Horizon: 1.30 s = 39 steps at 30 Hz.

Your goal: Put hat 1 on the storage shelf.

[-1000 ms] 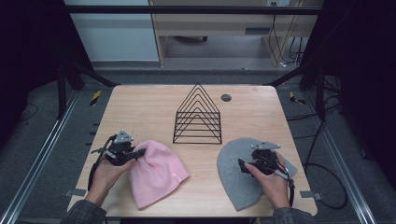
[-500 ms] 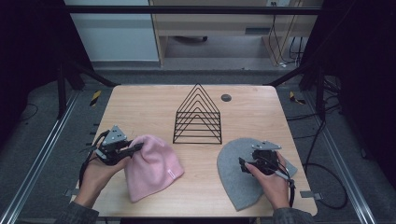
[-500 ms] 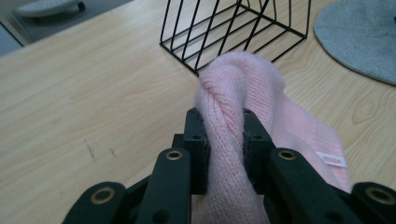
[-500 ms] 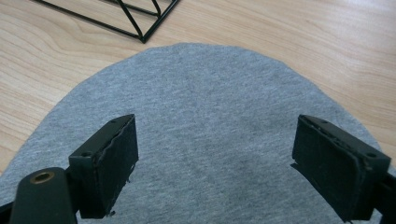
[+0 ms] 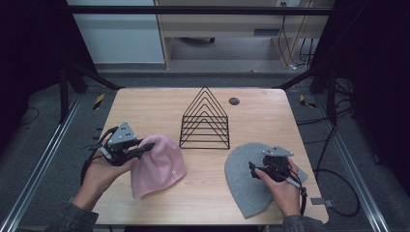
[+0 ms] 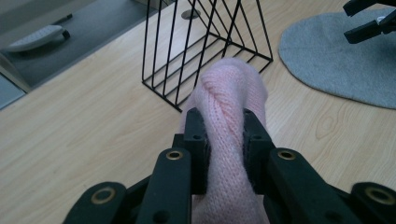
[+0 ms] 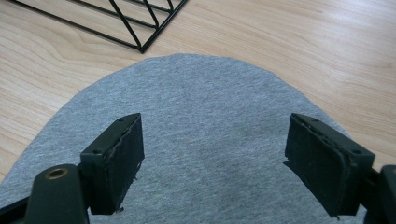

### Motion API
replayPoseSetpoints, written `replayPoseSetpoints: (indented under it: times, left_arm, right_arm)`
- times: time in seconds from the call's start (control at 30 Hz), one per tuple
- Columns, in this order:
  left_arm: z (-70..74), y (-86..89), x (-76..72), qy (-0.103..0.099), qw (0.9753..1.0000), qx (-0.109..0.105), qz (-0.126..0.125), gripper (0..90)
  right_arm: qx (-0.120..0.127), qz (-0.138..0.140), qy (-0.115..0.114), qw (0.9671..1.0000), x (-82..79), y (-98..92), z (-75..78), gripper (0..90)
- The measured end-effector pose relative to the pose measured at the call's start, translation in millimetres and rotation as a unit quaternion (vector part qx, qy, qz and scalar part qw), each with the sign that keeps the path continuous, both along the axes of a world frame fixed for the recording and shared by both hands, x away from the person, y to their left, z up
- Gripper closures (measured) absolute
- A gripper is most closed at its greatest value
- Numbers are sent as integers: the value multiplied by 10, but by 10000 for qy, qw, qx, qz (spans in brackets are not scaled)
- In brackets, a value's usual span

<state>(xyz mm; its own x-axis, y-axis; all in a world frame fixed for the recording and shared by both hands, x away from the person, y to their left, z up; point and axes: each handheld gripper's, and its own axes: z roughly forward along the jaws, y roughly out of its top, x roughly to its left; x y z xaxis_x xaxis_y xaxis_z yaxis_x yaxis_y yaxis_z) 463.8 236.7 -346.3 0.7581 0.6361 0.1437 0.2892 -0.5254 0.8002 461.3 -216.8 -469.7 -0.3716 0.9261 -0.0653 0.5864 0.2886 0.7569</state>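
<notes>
The left gripper [image 6: 223, 135] has its fingers [image 6: 195, 140] clamped on a bunched fold of the pink beanie [image 5: 159, 164], which runs out between them toward the wire rack [image 5: 205, 120]. In the high view this gripper [image 5: 145, 147] sits at the beanie's left edge, near the tabletop's [image 5: 159, 104] left side. The right gripper [image 7: 212, 163] hovers with its fingers [image 7: 122, 154] spread wide, the grey beanie [image 7: 210, 116] lying flat beneath the gap.

Counted: two beanies, one pink and one grey, one black wire rack, one small dark disc [image 5: 234, 101].

The grey beanie [image 5: 251, 179] reaches close to the tabletop's near edge. Bare wood lies open between the two beanies and behind the pink one.
</notes>
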Motion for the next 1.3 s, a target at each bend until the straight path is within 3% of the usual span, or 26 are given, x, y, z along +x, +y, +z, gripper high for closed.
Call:
replayPoseSetpoints:
  times: [0.27, 0.43, 0.5, 1.3]
  left_arm:
    - [191, 6, 43, -72, 9998, 156, -67, 762]
    - [286, 32, 99, -44, 10000, 43, 10, 761]
    - [338, 34, 101, -70, 9999, 130, -15, 761]
    - [885, 99, 162, -453, 9989, 102, -52, 759]
  right_arm:
    - [-19, 16, -17, 10000, -17, 17, 12, 215]
    - [-23, 16, 13, 10000, -19, 14, 5, 224]
    - [-52, 25, 10, 10000, -17, 14, 6, 220]
    - [-172, 133, -60, 9997, -45, 71, 23, 218]
